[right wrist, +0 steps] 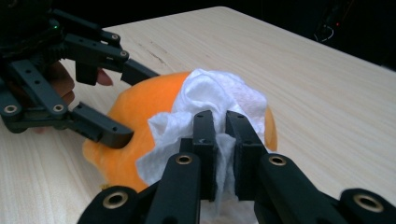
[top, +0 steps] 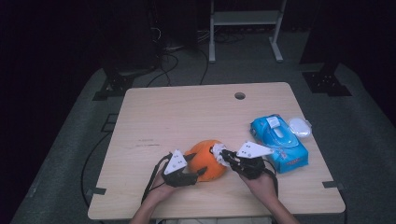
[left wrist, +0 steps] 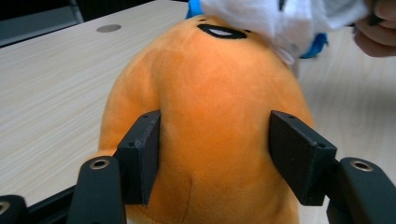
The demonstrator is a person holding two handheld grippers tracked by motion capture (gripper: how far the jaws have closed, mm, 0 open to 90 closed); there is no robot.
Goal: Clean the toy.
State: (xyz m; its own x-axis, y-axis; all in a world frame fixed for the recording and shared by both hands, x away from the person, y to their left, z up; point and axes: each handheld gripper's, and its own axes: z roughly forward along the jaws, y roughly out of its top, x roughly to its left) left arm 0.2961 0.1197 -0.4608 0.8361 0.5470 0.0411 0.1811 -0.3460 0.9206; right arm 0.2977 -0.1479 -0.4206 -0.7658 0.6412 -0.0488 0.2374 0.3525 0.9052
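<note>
While the left gripper (left wrist: pixel 212 154) straddles the rounded orange plush toy (top: pixel 206 160) from the person's side, its two black pads sit against the soft flanks, one on each side, pressing lightly into the fabric; the jaws stand at a middling width and hold the toy steady on the pale wooden table (top: pixel 187 116). Just beyond those pads, on the toy's far upper end, lies its small black embroidered mark (left wrist: pixel 221 31), and draped over that end is the crumpled white wet wipe (right wrist: pixel 205 105).

The right gripper (right wrist: pixel 219 135) has its jaws drawn narrow and pinched onto a fold of that wipe, with the tissue bunched up between and above the pads and spread against the plush surface straight ahead of them. Off to the outer side of the right gripper, close by, rests the blue soft pack of wipes (top: pixel 279 138), with its clear plastic lid (top: pixel 299 126) lying just beside the pack.

Judging from this, the work in hand is wiping the toy, and several things could spoil it. The left hold is only a light squeeze on yielding stuffing, so a firm stroke of the wipe could roll or slide the toy out from between the pads. The pinch on the wipe catches only a fold; dragging across fuzzy fabric could pull the tissue free or tear it. Pressing too far might also bring the right jaws against the left ones, which stand near.
</note>
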